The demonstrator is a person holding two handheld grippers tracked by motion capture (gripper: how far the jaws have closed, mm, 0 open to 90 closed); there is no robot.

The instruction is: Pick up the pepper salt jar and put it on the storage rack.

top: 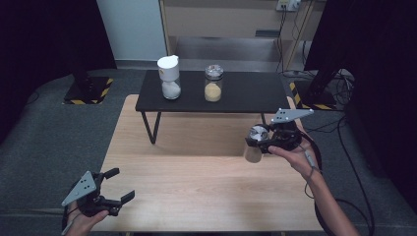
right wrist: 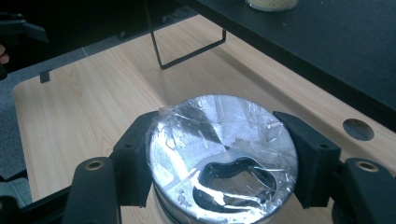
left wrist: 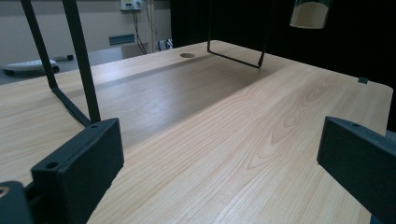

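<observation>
My right gripper (top: pixel 256 139) is shut on a glass jar (top: pixel 253 150) and holds it in the air above the right side of the wooden table (top: pixel 196 172). In the right gripper view, the two black fingers (right wrist: pixel 135 158) clamp the sides of the jar's silver lid (right wrist: pixel 210 126), which is wrapped in crinkled clear film. The jar's base (left wrist: pixel 310 11), holding tan contents, hangs at the top of the left gripper view. At the table's front left corner my left gripper (top: pixel 123 184) stands open with bare wood between its jaws (left wrist: pixel 219 168).
A low black shelf (top: pixel 246 93) on thin metal legs stands across the back of the table. On it are a white-capped jar of white powder (top: pixel 169 78) and a jar of yellow grains (top: pixel 213 83). A cable hole (right wrist: pixel 358 129) sits near the table's edge.
</observation>
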